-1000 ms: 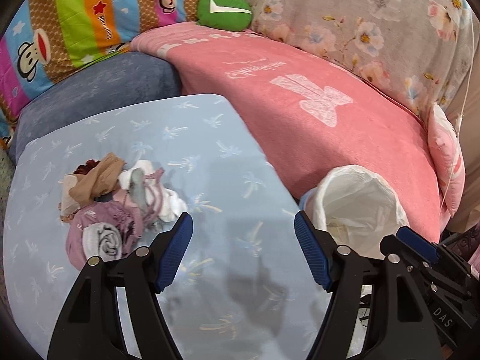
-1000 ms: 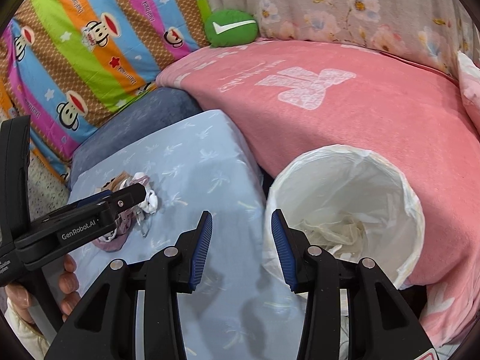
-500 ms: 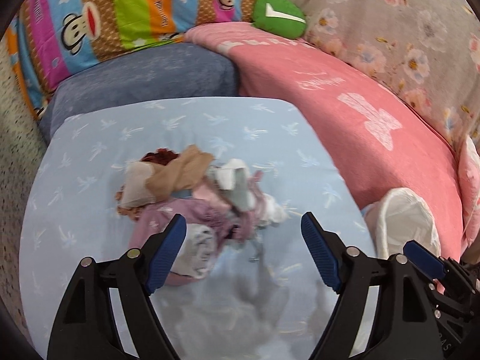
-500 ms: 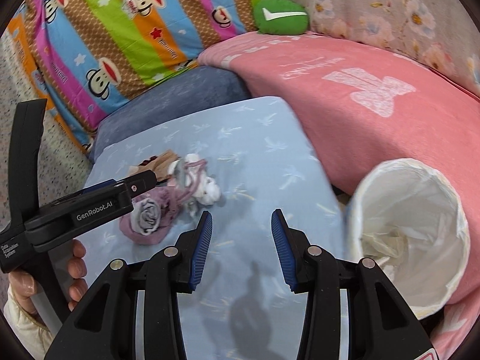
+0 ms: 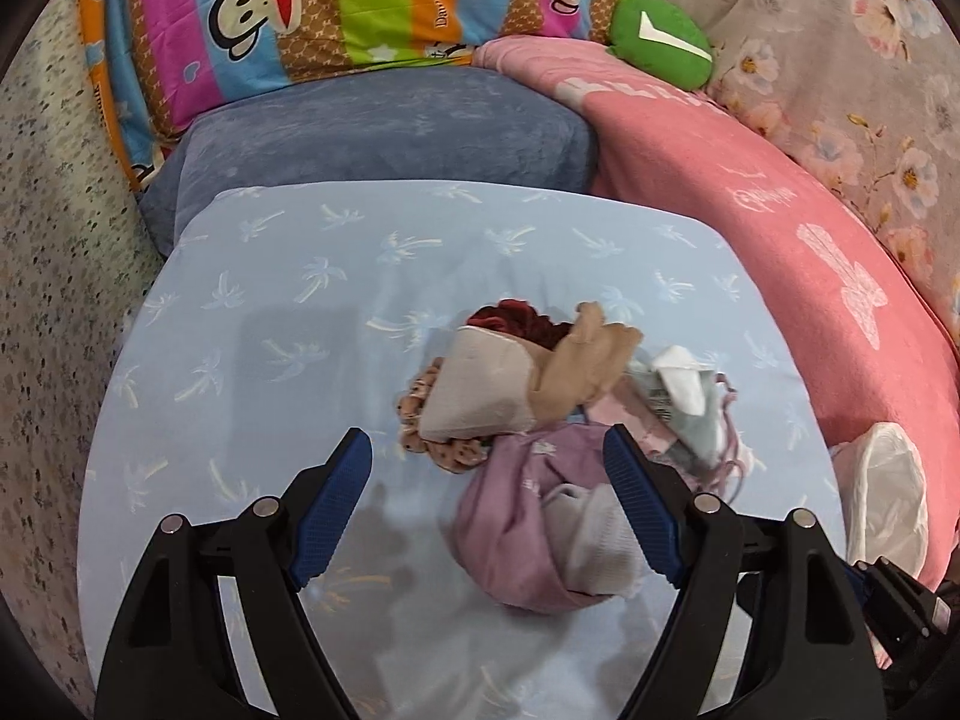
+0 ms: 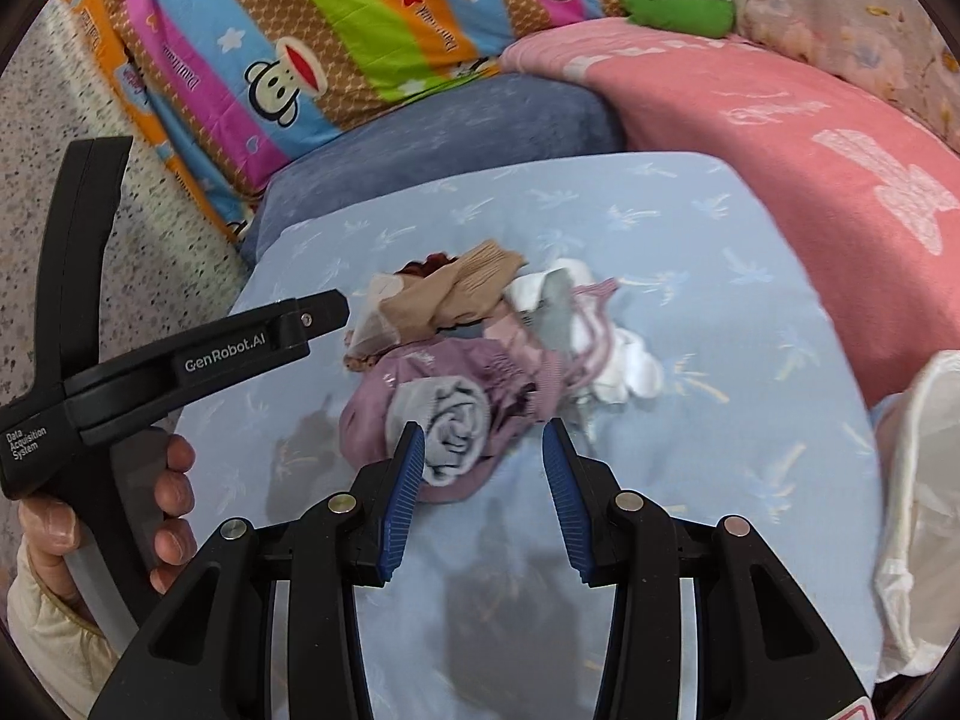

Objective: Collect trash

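Observation:
A heap of trash (image 5: 540, 384) (image 6: 480, 324) lies on the light-blue palm-print cover (image 5: 300, 300) (image 6: 720, 300). It holds a mauve cloth (image 5: 510, 510), a rolled white piece (image 6: 450, 420), a beige wrapper (image 5: 480, 384) and tan and white scraps. My left gripper (image 5: 486, 438) is open wide, its fingertips hovering over the near side of the heap without touching it. My right gripper (image 6: 483, 427) stands open, narrower, just short of the mauve cloth and white roll. A bin lined with a white bag (image 5: 888, 504) (image 6: 918, 480) shows at the right edge.
A pink blanket (image 5: 750, 180) rises to the right of the cover and a blue-grey cushion (image 5: 390, 126) lies behind it. A striped monkey pillow (image 5: 300, 0) and a green cushion (image 5: 660, 42) sit at the back. A hand (image 6: 168, 480) holds the left gripper's handle.
Both views have swung left, away from the bin and onto the heap, which is now close at the fingertips. The left jaws stand a little wider; the right jaws are unchanged.

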